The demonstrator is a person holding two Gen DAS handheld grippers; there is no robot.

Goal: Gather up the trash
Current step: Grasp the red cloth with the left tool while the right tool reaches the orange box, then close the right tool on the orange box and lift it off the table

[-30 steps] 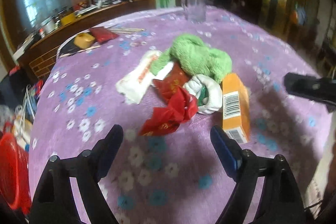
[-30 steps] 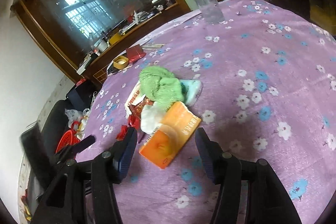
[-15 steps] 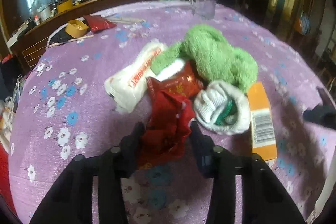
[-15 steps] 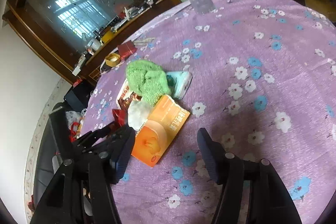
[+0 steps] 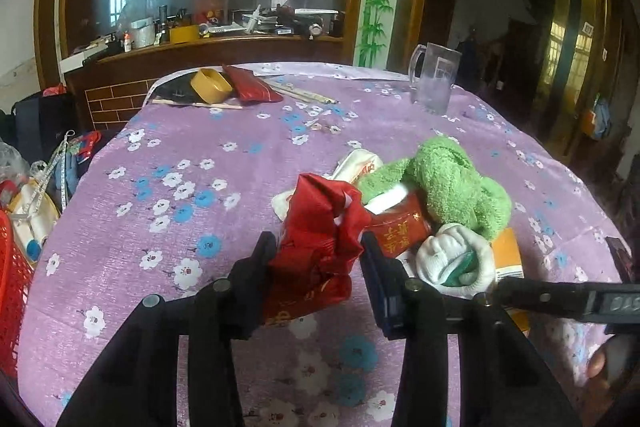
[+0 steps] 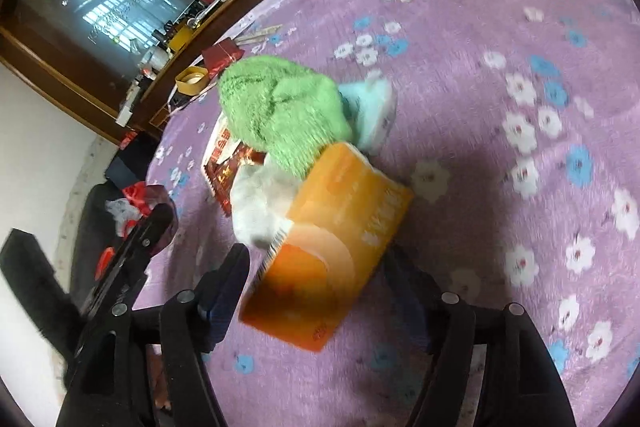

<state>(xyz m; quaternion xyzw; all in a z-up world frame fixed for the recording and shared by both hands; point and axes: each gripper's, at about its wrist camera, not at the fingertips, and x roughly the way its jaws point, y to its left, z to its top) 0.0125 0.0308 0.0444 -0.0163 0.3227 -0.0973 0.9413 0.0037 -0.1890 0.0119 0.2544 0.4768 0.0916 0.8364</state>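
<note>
My left gripper (image 5: 320,259) is shut on a crumpled red wrapper (image 5: 316,235) and holds it just above the purple flowered tablecloth (image 5: 168,235). Behind it lies the pile: a red packet (image 5: 400,231), a white wrapper (image 5: 356,163), a green fuzzy cloth (image 5: 448,183), a white sock ball (image 5: 452,259) and an orange box (image 5: 508,255). In the right wrist view my right gripper (image 6: 320,271) stands open with its fingers either side of the orange box (image 6: 332,243); whether they touch it I cannot tell. The green cloth (image 6: 280,111) lies beyond.
A glass mug (image 5: 434,79) stands at the far side of the table. A yellow tape roll (image 5: 211,85) and a red pouch (image 5: 250,89) lie at the far left edge. A red basket (image 5: 12,283) sits beside the table on the left.
My left gripper closed on the red wrapper and lifted it off the table. My right gripper moved forward until its fingers came around the orange box.
</note>
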